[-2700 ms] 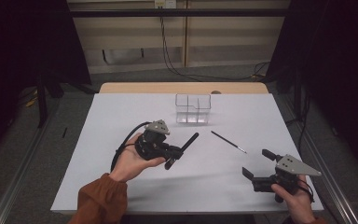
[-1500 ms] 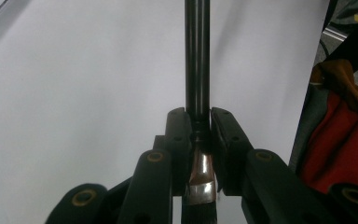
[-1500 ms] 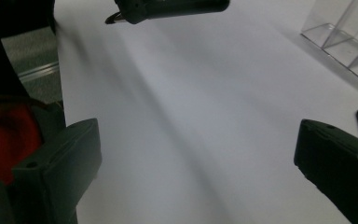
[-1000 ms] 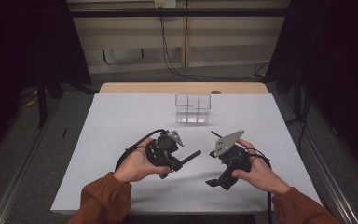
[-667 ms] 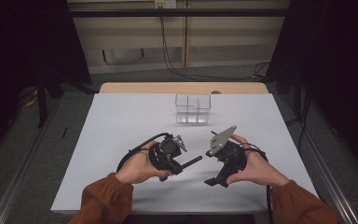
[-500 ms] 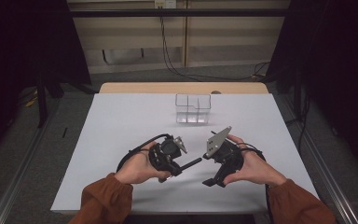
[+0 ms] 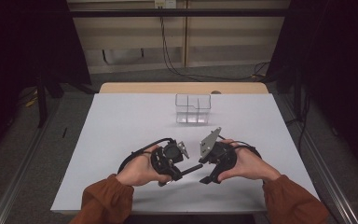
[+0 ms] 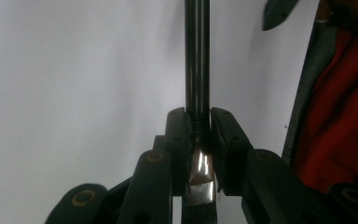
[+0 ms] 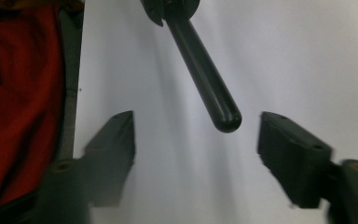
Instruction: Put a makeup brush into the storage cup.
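We have the pen (image 7: 192, 168) clamped in our left gripper (image 7: 170, 161) at the near middle of the table (image 7: 121, 121), its rounded end between the wide-open jaws of our right gripper (image 7: 209, 175), so the handover grasp seems still to come.

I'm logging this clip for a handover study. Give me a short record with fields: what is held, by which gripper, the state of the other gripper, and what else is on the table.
held thing: black rod-shaped tool, metal band near the grip
holder: left gripper, jaws shut on the tool
tool's free end: rounded tip, pointing toward the right gripper
right gripper: jaws open, tip lies between them, untouched
table: white top
also on table: clear compartment box, far side, apart from both grippers
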